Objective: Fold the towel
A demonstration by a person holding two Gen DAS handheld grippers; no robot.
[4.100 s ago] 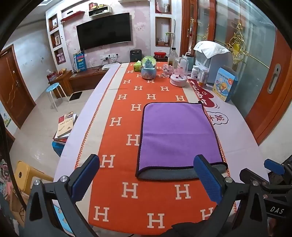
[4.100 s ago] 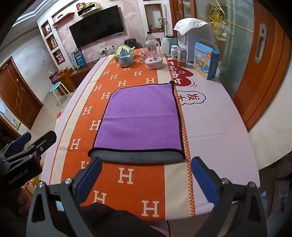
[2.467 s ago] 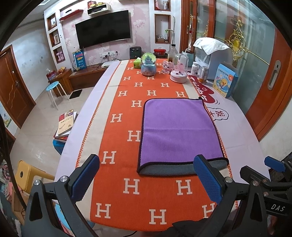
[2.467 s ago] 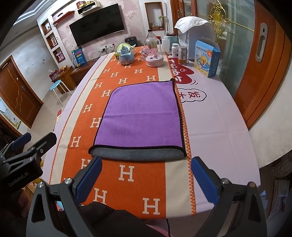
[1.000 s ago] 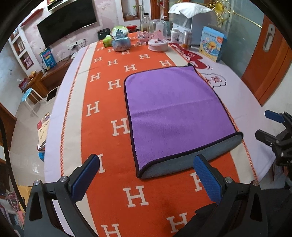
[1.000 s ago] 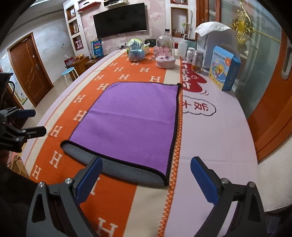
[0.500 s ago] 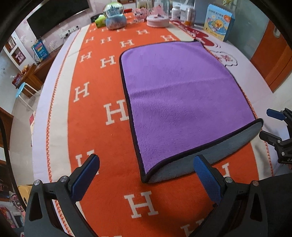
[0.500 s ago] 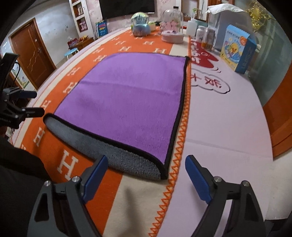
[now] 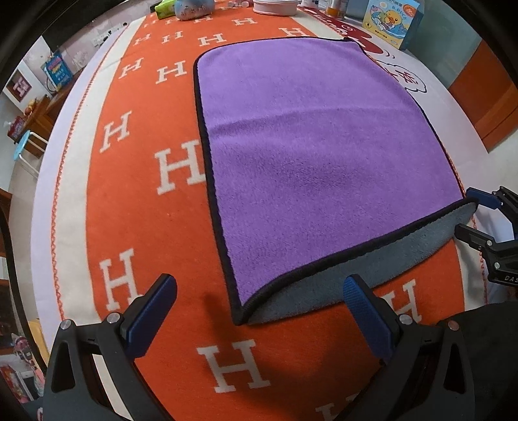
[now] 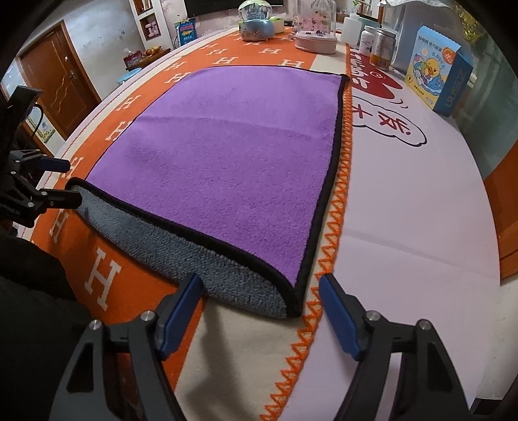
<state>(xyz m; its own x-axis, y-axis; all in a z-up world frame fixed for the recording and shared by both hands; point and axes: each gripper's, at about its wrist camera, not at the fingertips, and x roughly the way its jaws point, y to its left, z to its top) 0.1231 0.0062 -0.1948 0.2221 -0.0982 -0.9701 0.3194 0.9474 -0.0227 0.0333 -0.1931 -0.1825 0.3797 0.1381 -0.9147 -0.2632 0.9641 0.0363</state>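
A purple towel [image 9: 317, 139] with a black hem and grey underside lies folded once on the orange H-patterned table runner [image 9: 136, 200]; its grey fold faces me. My left gripper [image 9: 259, 311] is open, low over the runner, its jaws straddling the towel's near left corner. My right gripper [image 10: 262, 307] is open, its jaws on either side of the near right corner of the towel [image 10: 226, 155]. Each gripper shows at the edge of the other's view, the right one [image 9: 479, 217] and the left one [image 10: 58, 181], both open.
At the far end of the table stand a snow globe [image 10: 255, 22], a pink dish with glass dome [image 10: 315, 39], bottles [image 10: 375, 42] and a blue duck box [image 10: 437, 71]. A lilac cloth with red print [image 10: 404, 181] covers the right side. A blue stool [image 9: 29, 142] stands on the floor left.
Both grippers have dropped low and moved forward to the towel's near corners. The right gripper's jaws have narrowed a little. The towel has not moved.
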